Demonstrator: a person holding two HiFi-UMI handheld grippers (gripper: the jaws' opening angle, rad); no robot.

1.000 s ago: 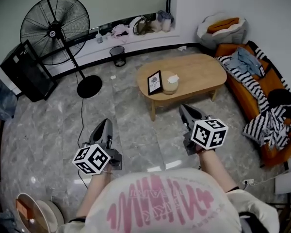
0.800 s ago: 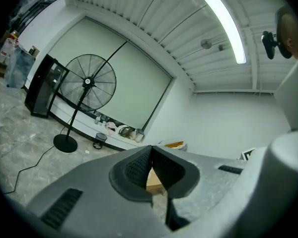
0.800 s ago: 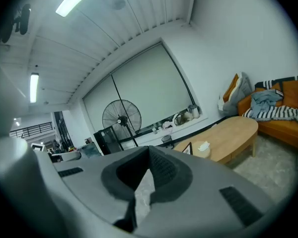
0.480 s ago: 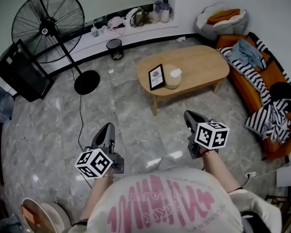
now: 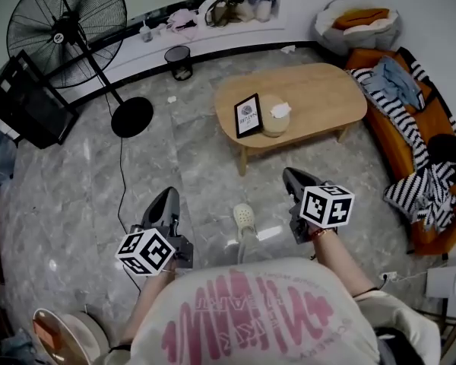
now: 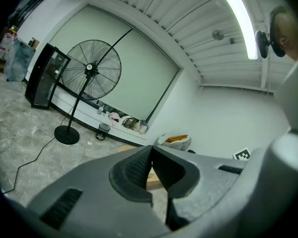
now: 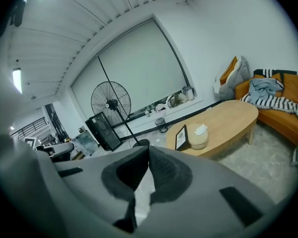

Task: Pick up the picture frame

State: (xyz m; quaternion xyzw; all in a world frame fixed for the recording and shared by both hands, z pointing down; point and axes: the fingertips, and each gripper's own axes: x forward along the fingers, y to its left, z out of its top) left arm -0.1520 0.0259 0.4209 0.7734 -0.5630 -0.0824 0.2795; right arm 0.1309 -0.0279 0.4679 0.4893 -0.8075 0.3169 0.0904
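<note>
Left gripper (image 6: 151, 148) and right gripper (image 7: 148, 148), each seen along its own jaws: both pairs of jaws are closed together with nothing between them, as they were a second ago. In the head view the left gripper (image 5: 169, 192) and right gripper (image 5: 289, 173) are held out over the grey tiled floor (image 5: 76, 181), well apart from each other and short of the desk (image 5: 327, 90).

The picture frame (image 5: 248, 115) stands upright near the desk's left end, just beside a round tissue holder (image 5: 274, 119). The right gripper view shows the same frame (image 7: 181, 137) ahead on the desk (image 7: 228, 115), untouched.

Changes since the earlier pictures: a light-coloured shoe (image 5: 245, 219) has come into view on the floor between the two grippers. The pedestal fan (image 5: 64, 29) and wastebasket (image 5: 179, 61) now sit nearer the picture's upper edge. The frame has kept its place beside the holder. An orange sofa (image 5: 399, 154) with striped cloth lies to the right.
</note>
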